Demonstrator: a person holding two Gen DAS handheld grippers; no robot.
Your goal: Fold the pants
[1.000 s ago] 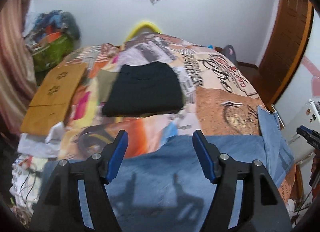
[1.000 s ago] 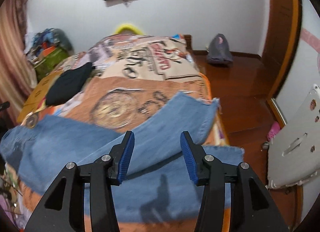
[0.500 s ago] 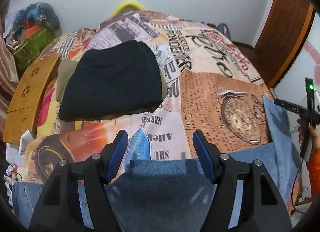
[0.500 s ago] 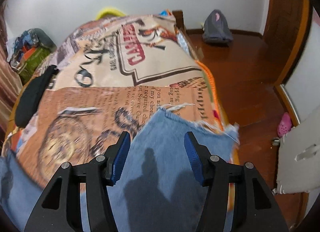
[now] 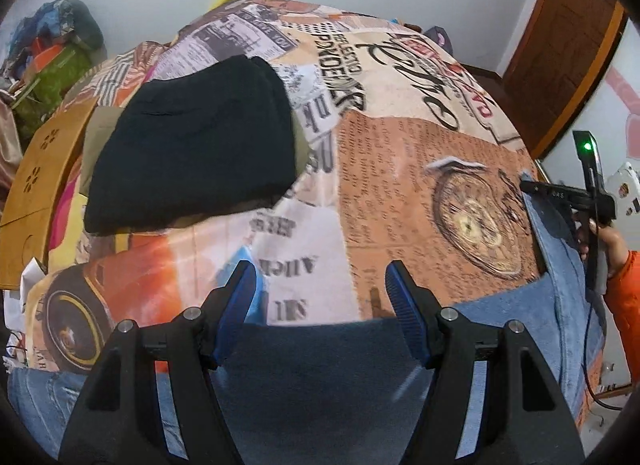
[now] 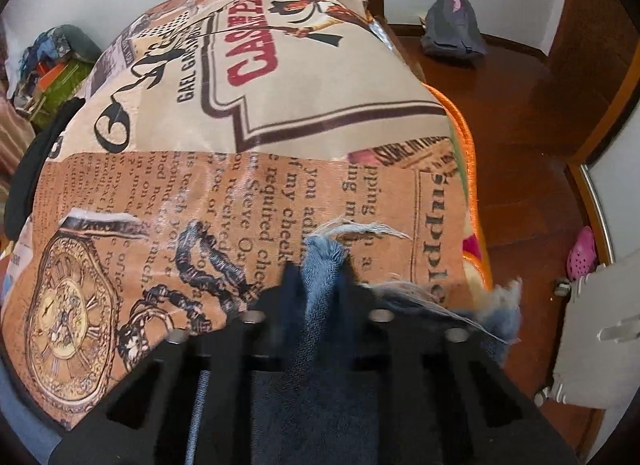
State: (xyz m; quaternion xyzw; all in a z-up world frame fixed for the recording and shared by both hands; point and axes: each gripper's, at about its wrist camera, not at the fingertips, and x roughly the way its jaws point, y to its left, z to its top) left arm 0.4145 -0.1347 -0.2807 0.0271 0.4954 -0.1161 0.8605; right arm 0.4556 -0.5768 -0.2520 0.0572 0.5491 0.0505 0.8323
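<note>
two views to go through. from my left wrist camera, the left gripper (image 5: 320,293) stands wide open, its blue pads apart and holding nothing, hovering over the near edge of the blue jeans (image 5: 320,377), which lie spread across the front of the bed. the printed bedspread (image 5: 400,153) shows mirrored newsprint and a pocket-watch picture; i cannot read its words from here. a folded black garment (image 5: 192,145) lies farther back to the left, beside a wooden board (image 5: 36,177). at the right edge i see the right gripper (image 5: 560,195) at the jeans' leg end, a green light lit on it.

from my right wrist camera, the right gripper (image 6: 316,277) is closed on the frayed hem of the jeans (image 6: 320,265), denim bunched between its fingers. beyond, the bedspread (image 6: 320,77) reads "casa", "gael garc", "required" and "check". a pink shoe (image 6: 582,253) and a grey bag (image 6: 452,29) sit on the wooden floor.
</note>
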